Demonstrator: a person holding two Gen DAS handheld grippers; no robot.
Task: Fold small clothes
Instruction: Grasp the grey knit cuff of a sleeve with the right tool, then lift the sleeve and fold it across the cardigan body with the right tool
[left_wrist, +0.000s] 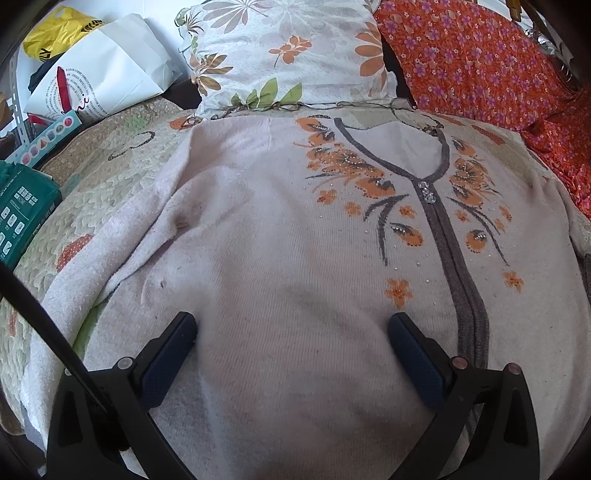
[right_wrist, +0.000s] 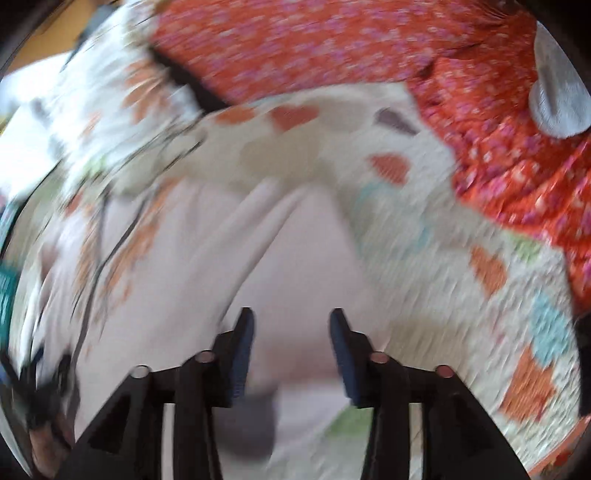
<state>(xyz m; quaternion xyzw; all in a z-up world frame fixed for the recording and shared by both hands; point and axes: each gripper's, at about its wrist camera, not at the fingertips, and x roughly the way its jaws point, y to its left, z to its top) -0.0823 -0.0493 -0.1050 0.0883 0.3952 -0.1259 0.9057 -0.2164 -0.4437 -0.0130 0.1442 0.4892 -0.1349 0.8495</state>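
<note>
The quilted bedspread (left_wrist: 110, 192), cream with orange and green patches, fills the scene, and spread flat across it lies the pale pink cardigan (left_wrist: 280, 258), front side up, with orange flowers and a grey zipper band (left_wrist: 448, 251) down its middle. Its neckline points toward a floral pillow (left_wrist: 288, 51), and an orange flowered cloth (left_wrist: 480, 62) is bunched just beside the pillow.

The left gripper (left_wrist: 291, 328) looks down over the cardigan's lower body, angled forward along the garment, jaws spread wide with only knit fabric between them and nothing pinched. Whether the finger tips touch the fabric cannot be told.

Only the left wrist view shows the clutter at the bed's far left corner: a white paper bag (left_wrist: 110, 70), a yellow plastic bag (left_wrist: 55, 29) behind it, and a green box (left_wrist: 22, 210) at the edge.

The right wrist view is heavily smeared by blur. It catches the right gripper (right_wrist: 291, 321) over the pink fabric at the cardigan's right edge, near where garment meets bedspread. Its jaws stand partly apart, narrower than the left pair, holding nothing. A grey cuff (right_wrist: 255, 424) shows below them.
</note>
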